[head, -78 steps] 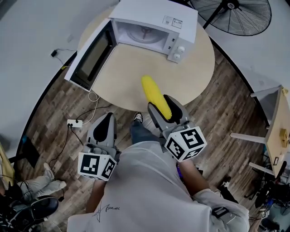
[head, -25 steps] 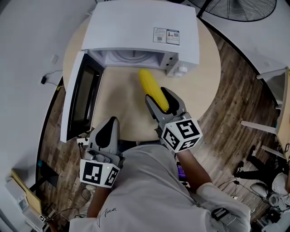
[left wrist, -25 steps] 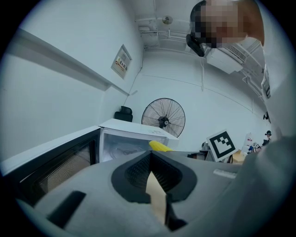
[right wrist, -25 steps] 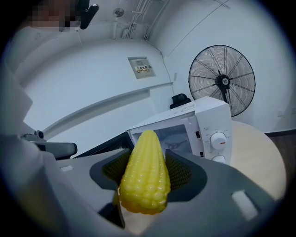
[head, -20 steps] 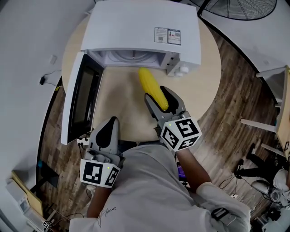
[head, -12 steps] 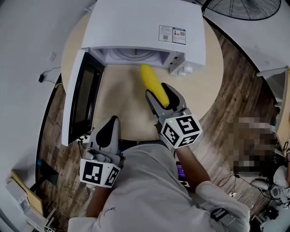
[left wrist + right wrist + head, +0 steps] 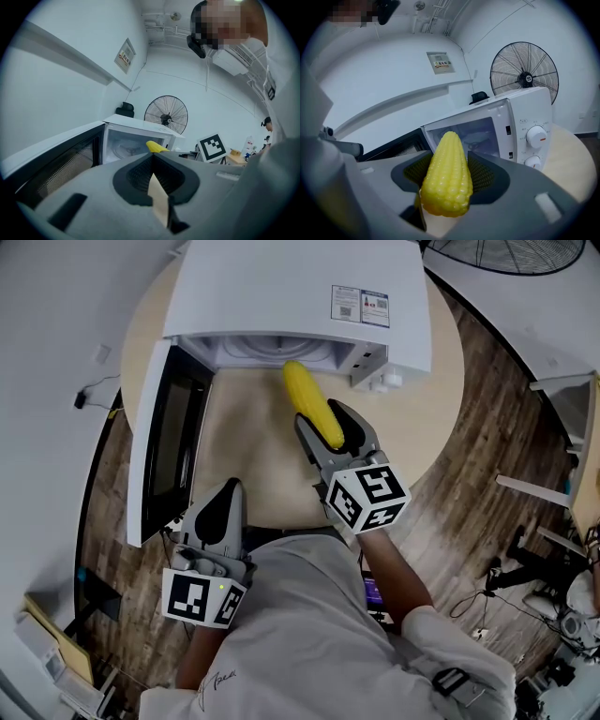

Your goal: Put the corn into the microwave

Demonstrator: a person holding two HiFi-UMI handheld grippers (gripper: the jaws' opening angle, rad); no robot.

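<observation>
Round table (image 7: 246, 448) holds the open microwave (image 7: 291, 287) just ahead of the right gripper (image 7: 325, 420), whose 2 jaws clamp the corn (image 7: 303, 397), long axis toward the cavity; the left gripper (image 7: 223, 487), jaws together, sits farther back.

Your right gripper (image 7: 448, 165): jaws clamped on the corn (image 7: 449, 185), one pad each side | corn tip lines up with the open microwave (image 7: 520, 115) cavity | door (image 7: 391, 143) swung out left | two dials (image 7: 536, 137) right of the opening | fan (image 7: 524, 77) behind the microwave | table (image 7: 573, 154) at your right
</observation>
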